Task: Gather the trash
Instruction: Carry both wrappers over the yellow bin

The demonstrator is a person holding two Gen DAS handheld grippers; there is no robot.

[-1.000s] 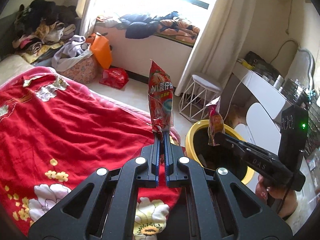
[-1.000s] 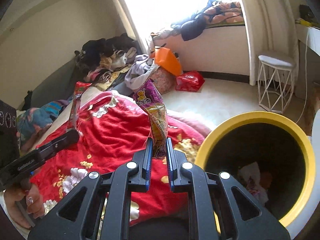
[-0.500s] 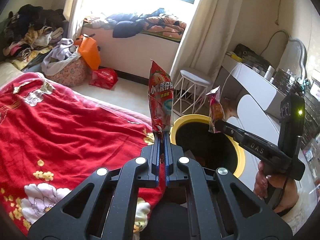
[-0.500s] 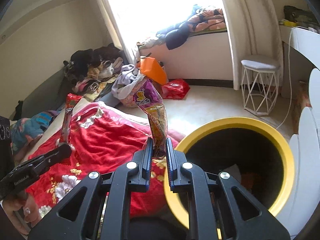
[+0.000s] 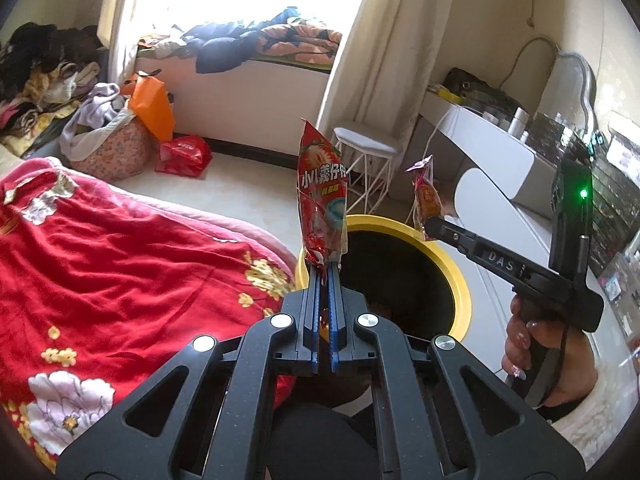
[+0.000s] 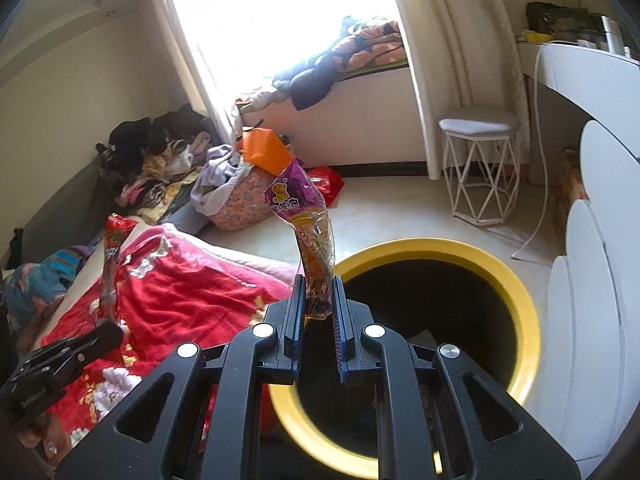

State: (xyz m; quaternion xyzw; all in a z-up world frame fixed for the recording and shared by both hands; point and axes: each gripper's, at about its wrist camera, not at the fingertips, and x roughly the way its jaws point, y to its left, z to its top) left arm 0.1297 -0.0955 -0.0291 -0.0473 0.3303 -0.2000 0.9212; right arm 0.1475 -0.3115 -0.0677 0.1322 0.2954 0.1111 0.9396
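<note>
My left gripper point(image 5: 325, 270) is shut on a red snack wrapper point(image 5: 322, 192) that stands upright at the near left rim of a yellow-rimmed black trash bin point(image 5: 456, 280). My right gripper point(image 6: 318, 280) is shut on a purple and orange snack wrapper point(image 6: 310, 232) at the near left edge of the bin point(image 6: 520, 292). The right gripper point(image 5: 430, 232) shows in the left wrist view, holding its wrapper point(image 5: 426, 196) over the bin's far rim. The left gripper point(image 6: 104, 330) and its red wrapper point(image 6: 112, 256) show at the left of the right wrist view.
A bed with a red flowered blanket point(image 5: 120, 272) lies left of the bin. A white wire stool point(image 5: 368, 160), a white desk point(image 5: 492, 148) and white cabinet point(image 6: 592, 280) stand around it. A red bag point(image 5: 184, 156) and laundry basket point(image 5: 112, 144) sit on the floor.
Both grippers have moved with their wrappers from over the bed's edge toward the bin. The bin fills more of both views. Both stay shut.
</note>
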